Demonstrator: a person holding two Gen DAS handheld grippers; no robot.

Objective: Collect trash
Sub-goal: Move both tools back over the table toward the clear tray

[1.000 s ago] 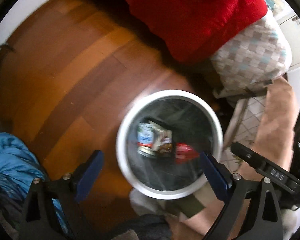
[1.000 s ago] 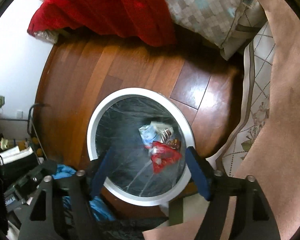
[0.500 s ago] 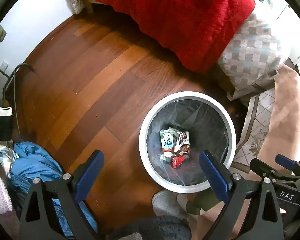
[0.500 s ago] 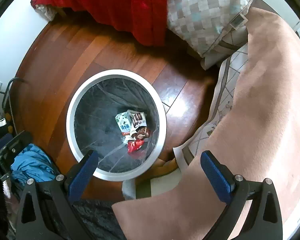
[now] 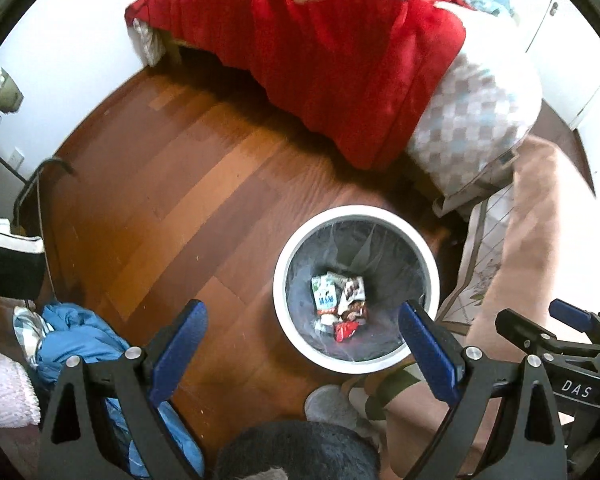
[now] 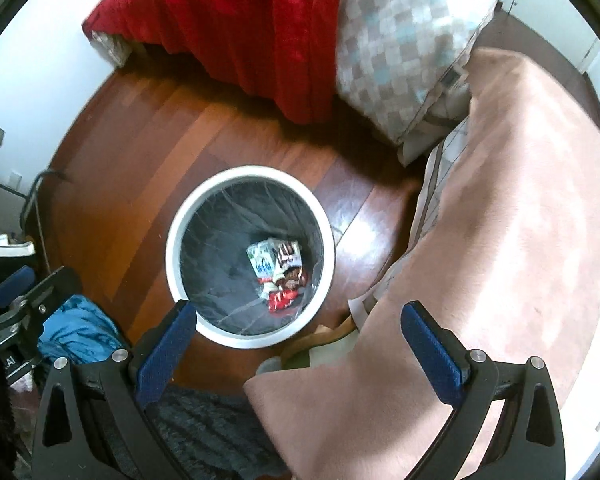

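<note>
Already several wrappers point(image 6: 278, 276) lay in the bin point(image 6: 176, 216); both my left gripper point(image 5: 300, 344) and right gripper point(image 6: 298, 334) were spread empty, floor point(image 5: 172, 216) showing no more trash.

both wrist cams high up, aimed steeply down at wood floor point(image 5: 188, 208). both catch same white bin point(image 5: 430, 276) point(image 6: 172, 240), red blanket point(image 5: 340, 52) point(image 6: 240, 20). right cam probably nearer pink rug point(image 6: 520, 200), edges blurry.

I've lifted both tools away from the bin point(image 5: 356, 216), which now looks smaller and farther below. My right tool point(image 6: 298, 330) has spread from partly open to fully wide, empty.
</note>
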